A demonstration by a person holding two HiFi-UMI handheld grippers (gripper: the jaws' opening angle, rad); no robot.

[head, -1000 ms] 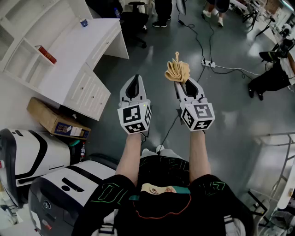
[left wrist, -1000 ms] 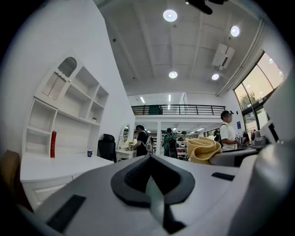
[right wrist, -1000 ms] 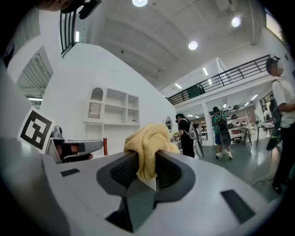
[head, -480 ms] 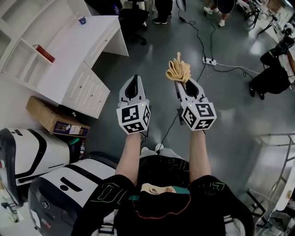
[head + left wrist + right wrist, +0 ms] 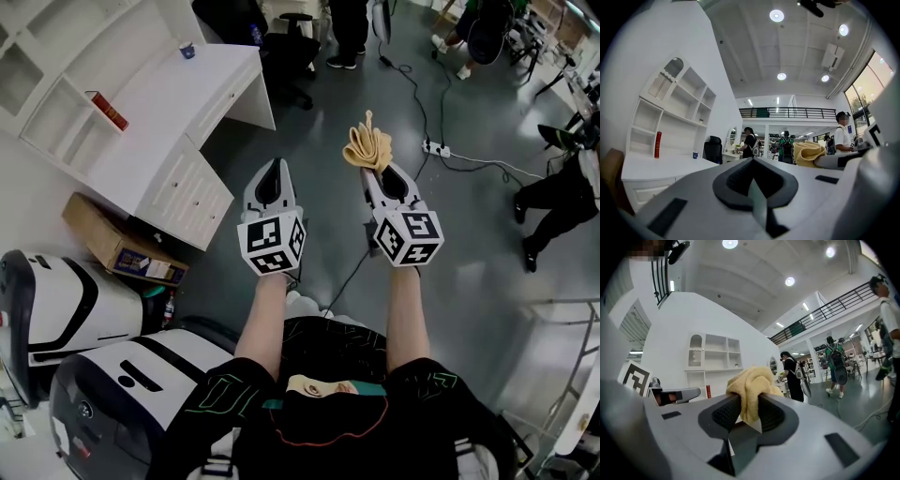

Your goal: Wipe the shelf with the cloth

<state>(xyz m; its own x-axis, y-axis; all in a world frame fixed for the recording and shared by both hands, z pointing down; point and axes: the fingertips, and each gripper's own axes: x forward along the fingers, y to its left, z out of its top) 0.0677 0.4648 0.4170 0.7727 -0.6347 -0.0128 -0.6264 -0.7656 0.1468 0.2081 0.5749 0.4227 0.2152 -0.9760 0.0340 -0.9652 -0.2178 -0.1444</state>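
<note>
Right gripper view: right claw (image 5: 749, 408) pinches cloth (image 5: 752, 382), pinched part hidden.

Two tools: left tool (image 5: 272, 172), right tool (image 5: 382, 172). One cloth (image 5: 367, 147), one shelf (image 5: 58, 58), one can (image 5: 110, 111), one cup (image 5: 188, 51), one box (image 5: 117, 246).

The white desk (image 5: 178, 103) on my left carries a shelf (image 5: 42, 70) along its back edge. A blue cup (image 5: 187, 51) sits at its far corner and a red can (image 5: 110, 111) stands in a lower shelf compartment. On the grey floor (image 5: 314, 141), a cardboard box (image 5: 117, 246) lies by the desk's near end.
</note>
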